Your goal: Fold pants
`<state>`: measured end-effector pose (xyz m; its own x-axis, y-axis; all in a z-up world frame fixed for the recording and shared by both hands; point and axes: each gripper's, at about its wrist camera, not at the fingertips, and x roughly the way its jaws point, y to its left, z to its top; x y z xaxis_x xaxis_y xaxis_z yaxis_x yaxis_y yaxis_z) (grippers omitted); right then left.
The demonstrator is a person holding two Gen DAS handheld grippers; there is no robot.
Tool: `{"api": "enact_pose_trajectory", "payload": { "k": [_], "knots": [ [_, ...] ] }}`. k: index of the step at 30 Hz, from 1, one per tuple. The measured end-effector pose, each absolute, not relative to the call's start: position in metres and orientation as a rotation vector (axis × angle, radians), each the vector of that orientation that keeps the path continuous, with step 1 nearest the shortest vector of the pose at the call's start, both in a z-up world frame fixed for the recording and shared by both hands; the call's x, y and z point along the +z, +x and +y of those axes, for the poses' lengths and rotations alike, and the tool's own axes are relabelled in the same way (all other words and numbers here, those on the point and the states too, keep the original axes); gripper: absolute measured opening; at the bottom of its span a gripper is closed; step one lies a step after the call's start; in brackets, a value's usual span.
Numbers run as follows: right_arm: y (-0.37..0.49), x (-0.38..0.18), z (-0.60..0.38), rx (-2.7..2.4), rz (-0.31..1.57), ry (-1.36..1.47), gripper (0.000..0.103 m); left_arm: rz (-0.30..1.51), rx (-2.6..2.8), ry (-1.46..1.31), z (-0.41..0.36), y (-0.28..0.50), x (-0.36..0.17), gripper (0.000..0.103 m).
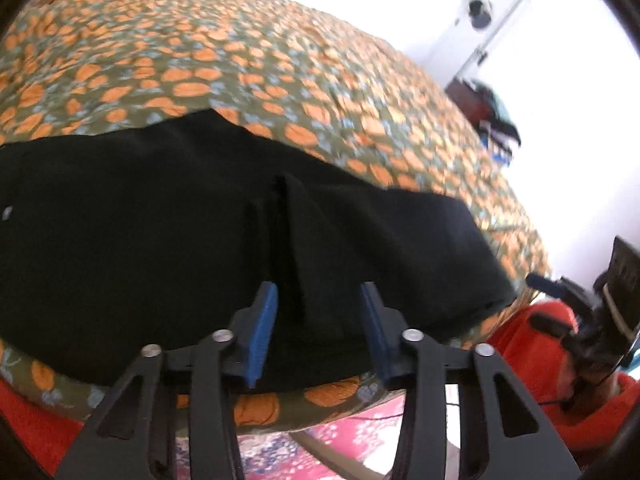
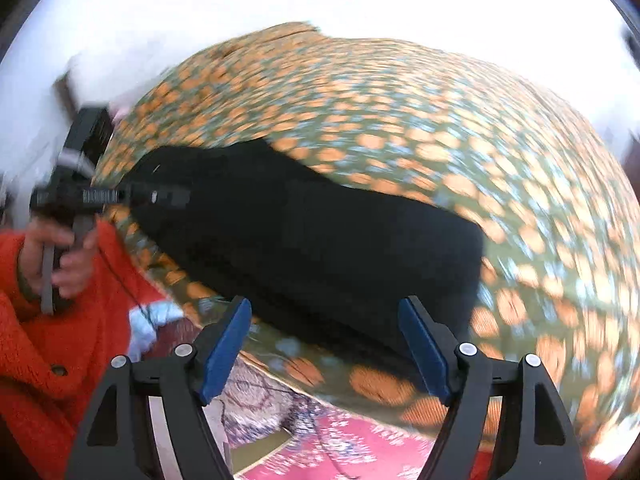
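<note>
Black pants (image 1: 168, 216) lie across the near edge of a bed, with a lengthwise fold ridge down the middle. They also show in the right wrist view (image 2: 312, 236). My left gripper (image 1: 318, 304) is open, its blue pads over the near edge of the pants, straddling the ridge without pinching it. In the right wrist view the left gripper (image 2: 160, 196) reaches the pants' left end. My right gripper (image 2: 326, 320) is open and empty, just above the near edge of the pants.
The bed cover (image 1: 248, 60) is olive with orange spots and stretches far beyond the pants. A pink patterned rug (image 2: 352, 448) lies below the bed edge. The person's red sleeve (image 2: 48, 340) is at the left. Dark clutter (image 1: 496, 120) stands by the far wall.
</note>
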<state>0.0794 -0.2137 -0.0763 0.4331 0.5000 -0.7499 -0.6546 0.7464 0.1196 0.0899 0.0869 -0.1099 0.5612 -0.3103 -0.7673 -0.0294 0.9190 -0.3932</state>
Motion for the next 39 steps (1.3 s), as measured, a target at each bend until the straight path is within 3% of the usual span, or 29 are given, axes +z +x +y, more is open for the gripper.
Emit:
{"api": "enact_pose_trajectory", "payload": {
  "k": [2, 13, 16, 17, 23, 26, 30, 33, 34, 35, 37, 39],
  "knots": [
    [0.088, -0.079, -0.226, 0.695, 0.888, -0.114, 0.077, 0.988, -0.174, -0.371, 0.08, 0.095, -0.114, 0.03],
    [0.101, -0.079, -0.23, 0.717, 0.872, -0.02, 0.077, 1.035, -0.088, -0.292, 0.07, 0.095, -0.122, 0.03],
    [0.102, -0.079, -0.229, 0.717, 0.871, -0.018, 0.077, 1.055, -0.115, -0.288, 0.067, 0.101, -0.127, 0.006],
    [0.103, -0.08, -0.229, 0.714, 0.871, -0.017, 0.077, 1.058, -0.117, -0.285, 0.066, 0.102, -0.129, 0.004],
    [0.098, -0.065, -0.241, 0.657, 0.777, -0.002, 0.077, 1.03, -0.112, -0.295, 0.076, 0.079, -0.11, 0.002],
    [0.098, -0.058, -0.253, 0.622, 0.73, 0.029, 0.079, 1.082, -0.07, -0.322, 0.089, 0.078, -0.126, 0.002],
    [0.117, -0.078, -0.252, 0.626, 0.838, 0.082, 0.081, 1.107, -0.074, -0.289, 0.083, 0.087, -0.135, 0.004],
    [0.127, -0.098, -0.242, 0.653, 0.929, 0.076, 0.081, 1.069, -0.084, -0.268, 0.078, 0.081, -0.122, 0.014],
    [0.128, -0.103, -0.239, 0.664, 0.951, 0.071, 0.081, 1.055, -0.081, -0.269, 0.08, 0.079, -0.118, 0.034],
    [0.128, -0.105, -0.238, 0.665, 0.955, 0.065, 0.081, 1.027, -0.066, -0.274, 0.083, 0.075, -0.112, 0.062],
    [0.127, -0.107, -0.235, 0.678, 0.957, 0.049, 0.081, 0.98, -0.03, -0.293, 0.09, 0.072, -0.107, 0.083],
    [0.126, -0.11, -0.233, 0.682, 0.963, 0.04, 0.081, 1.02, -0.035, -0.318, 0.093, 0.083, -0.116, 0.082]
  ]
}}
